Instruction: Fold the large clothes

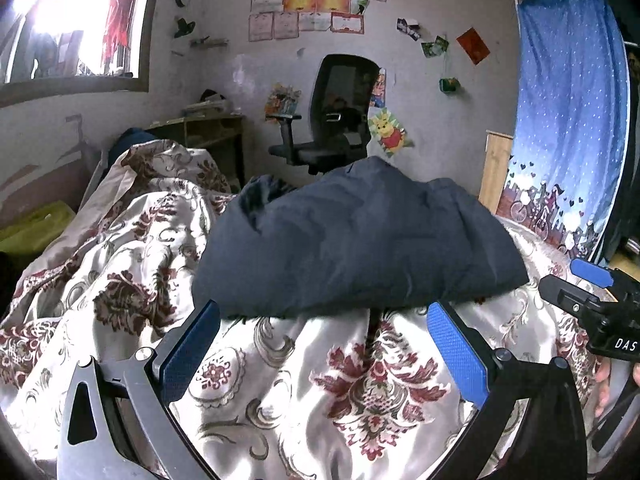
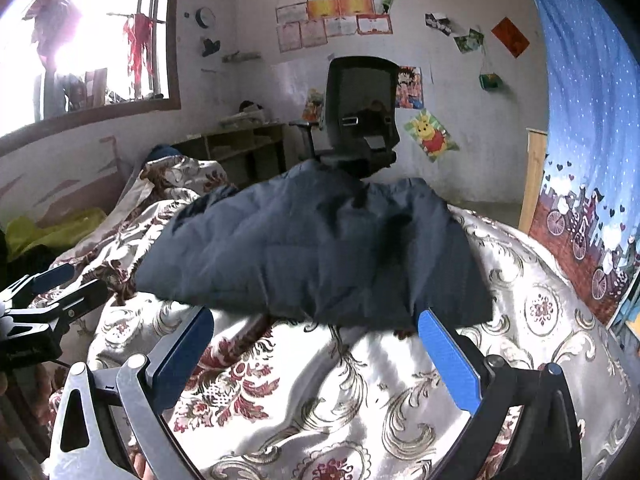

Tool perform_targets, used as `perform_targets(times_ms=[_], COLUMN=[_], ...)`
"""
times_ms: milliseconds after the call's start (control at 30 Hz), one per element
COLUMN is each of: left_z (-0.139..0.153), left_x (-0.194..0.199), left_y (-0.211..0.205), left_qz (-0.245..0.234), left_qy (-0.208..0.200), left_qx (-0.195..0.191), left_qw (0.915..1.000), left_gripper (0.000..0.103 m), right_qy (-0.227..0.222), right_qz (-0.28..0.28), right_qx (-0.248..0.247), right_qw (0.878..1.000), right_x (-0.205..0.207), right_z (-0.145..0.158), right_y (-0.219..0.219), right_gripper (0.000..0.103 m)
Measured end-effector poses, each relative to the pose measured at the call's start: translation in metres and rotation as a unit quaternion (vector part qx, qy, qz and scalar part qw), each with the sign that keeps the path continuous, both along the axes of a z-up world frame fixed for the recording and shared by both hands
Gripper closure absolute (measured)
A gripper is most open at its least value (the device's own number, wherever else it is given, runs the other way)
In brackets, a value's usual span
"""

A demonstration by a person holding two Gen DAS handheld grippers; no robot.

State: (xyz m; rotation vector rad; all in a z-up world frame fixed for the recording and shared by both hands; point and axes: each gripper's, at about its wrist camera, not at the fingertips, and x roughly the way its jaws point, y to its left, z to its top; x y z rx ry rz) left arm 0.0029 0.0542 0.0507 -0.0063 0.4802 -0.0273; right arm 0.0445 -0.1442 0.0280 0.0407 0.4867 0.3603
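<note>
A dark navy padded garment (image 1: 356, 240) lies bunched on a satin floral bedspread (image 1: 280, 392), its long axis running left to right across both wrist views, roughly square to the way the grippers point. Its near hem is the broad side and it narrows to a humped peak on the far side, toward the black office chair (image 1: 332, 116) against the wall. In the right wrist view the same garment (image 2: 316, 256) fills the middle of the bed. The left gripper (image 1: 324, 312) has its blue pads spread wide, nothing between them, with the tips just at the garment's near edge; whether they touch it is not clear. The right gripper (image 2: 316, 316) is likewise spread wide and empty at that same hem, further along to the right. Each gripper shows at the edge of the other's view, side by side. A blue patterned curtain (image 1: 568, 120) hangs on the right.
</note>
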Motion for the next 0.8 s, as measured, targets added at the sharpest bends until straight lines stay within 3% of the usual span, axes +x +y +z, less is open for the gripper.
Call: perform_targets(times_ms=[800], left_z=[-0.0062], left_x=[-0.0037], left_y=[0.0027], left_qz=[0.005], left_qy=[0.007], left_qx=[-0.002], left_qw=[1.0], left_gripper=[0.001], right_qy=[0.006], right_qz=[0.003], right_qx=[-0.004], right_qw=[1.0], right_x=[0.0022], right_z=[-0.0071], right_y=[-0.0007], right_gripper=[0.0])
